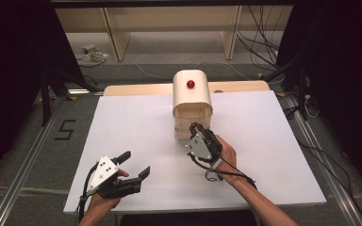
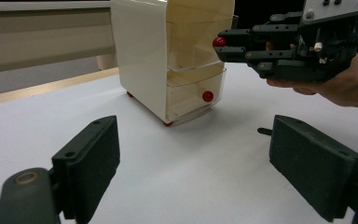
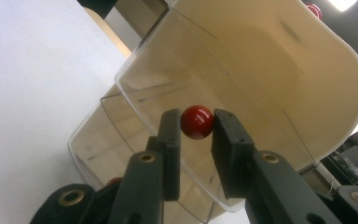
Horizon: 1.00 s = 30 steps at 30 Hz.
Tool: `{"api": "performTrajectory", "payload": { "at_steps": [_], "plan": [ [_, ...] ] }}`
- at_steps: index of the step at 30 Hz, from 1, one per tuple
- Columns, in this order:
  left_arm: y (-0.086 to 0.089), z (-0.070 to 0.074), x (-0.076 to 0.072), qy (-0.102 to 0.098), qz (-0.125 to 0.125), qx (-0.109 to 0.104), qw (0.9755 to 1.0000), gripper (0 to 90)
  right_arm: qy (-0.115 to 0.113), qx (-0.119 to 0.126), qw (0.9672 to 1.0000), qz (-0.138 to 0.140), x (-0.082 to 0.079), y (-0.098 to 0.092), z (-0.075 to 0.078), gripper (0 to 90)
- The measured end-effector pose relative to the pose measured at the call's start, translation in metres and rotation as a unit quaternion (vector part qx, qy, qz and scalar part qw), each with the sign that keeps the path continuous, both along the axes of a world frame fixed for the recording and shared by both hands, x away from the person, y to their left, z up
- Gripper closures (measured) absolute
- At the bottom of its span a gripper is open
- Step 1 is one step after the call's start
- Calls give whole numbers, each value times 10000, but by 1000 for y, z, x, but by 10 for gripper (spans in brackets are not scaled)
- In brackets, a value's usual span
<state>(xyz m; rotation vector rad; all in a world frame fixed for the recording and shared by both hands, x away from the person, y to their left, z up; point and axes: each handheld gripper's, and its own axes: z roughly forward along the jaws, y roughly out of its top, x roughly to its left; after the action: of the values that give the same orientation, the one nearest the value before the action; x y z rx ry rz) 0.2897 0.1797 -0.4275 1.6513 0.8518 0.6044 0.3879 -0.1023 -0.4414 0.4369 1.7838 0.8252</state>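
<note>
A small cream drawer cabinet [image 1: 192,101] stands at the far middle of the white tabletop [image 1: 132,117], with a red ball [image 1: 190,84] on its rounded top. Its two clear drawers each carry a red knob. My right gripper [image 1: 195,128] reaches level at the upper drawer's front. In the right gripper view its jaws press on both sides of the upper knob [image 3: 197,122]. The lower knob [image 2: 208,96] is free. My left gripper [image 1: 135,163] rests low at the near left, open and empty, pointed toward the cabinet [image 2: 140,56].
The white board lies on a wooden table whose far edge [image 1: 136,88] shows behind it. Beyond are the floor, cables [image 1: 259,42] and wooden shelf legs [image 1: 115,37]. A floor rail [image 1: 23,160] runs along the left.
</note>
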Motion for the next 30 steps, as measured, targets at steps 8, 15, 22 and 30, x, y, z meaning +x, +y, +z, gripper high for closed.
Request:
{"api": "performTrajectory", "payload": {
  "at_steps": [8,15,22,30],
  "plan": [
    [0,0,0,-2,-2,-4,10000,159,-21,-55,10000,32,-3,-1,1,740],
    [0,0,0,-2,-9,-5,10000,159,-10,-21,10000,16,-5,-1,0,740],
    [0,0,0,-4,-12,-7,10000,159,8,-2,10000,29,-6,-1,0,739],
    [0,0,0,-9,-16,-14,10000,159,-4,-57,10000,46,-8,-3,0,738]
  ]
}}
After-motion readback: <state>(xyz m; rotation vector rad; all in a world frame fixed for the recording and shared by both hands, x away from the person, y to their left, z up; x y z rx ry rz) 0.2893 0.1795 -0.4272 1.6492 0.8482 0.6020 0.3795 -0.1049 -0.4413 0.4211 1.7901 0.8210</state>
